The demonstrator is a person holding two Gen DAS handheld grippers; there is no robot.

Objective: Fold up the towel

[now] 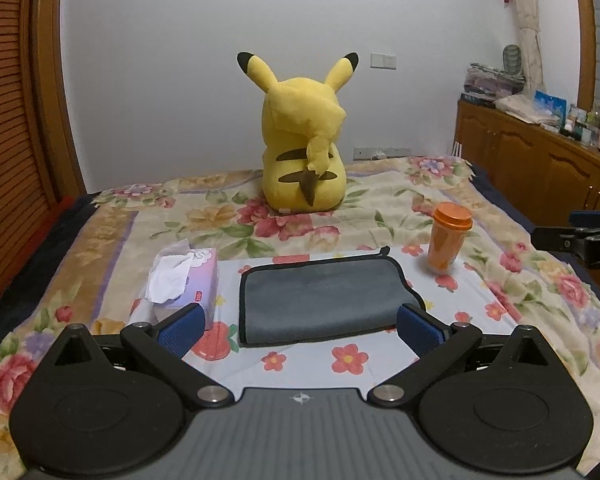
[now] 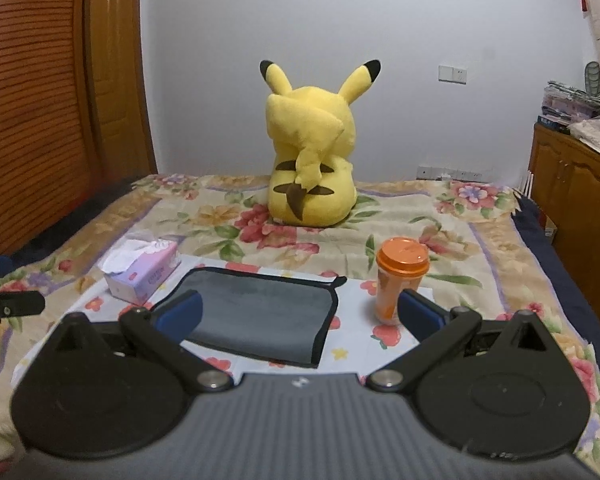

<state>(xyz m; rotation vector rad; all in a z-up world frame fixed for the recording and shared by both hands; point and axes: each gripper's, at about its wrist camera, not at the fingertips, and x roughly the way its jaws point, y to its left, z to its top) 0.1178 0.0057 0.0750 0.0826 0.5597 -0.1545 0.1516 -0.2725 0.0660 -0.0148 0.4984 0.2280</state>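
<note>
Your left gripper [image 1: 300,326] spread wide, grey towel [image 1: 324,300] folded flat between its fingers, your right gripper [image 2: 300,318] spread too, tissue box [image 1: 184,280] print unreadable beyond the left finger

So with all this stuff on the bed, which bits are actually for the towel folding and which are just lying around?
For the job:
- grey towel, lying flat on the bedspread
- left gripper, open, holding nothing
- right gripper, open, holding nothing

Just lying about:
- tissue box, left of the towel
- orange cup, to its right
- yellow plush toy, behind it
- floral bedspread
</note>
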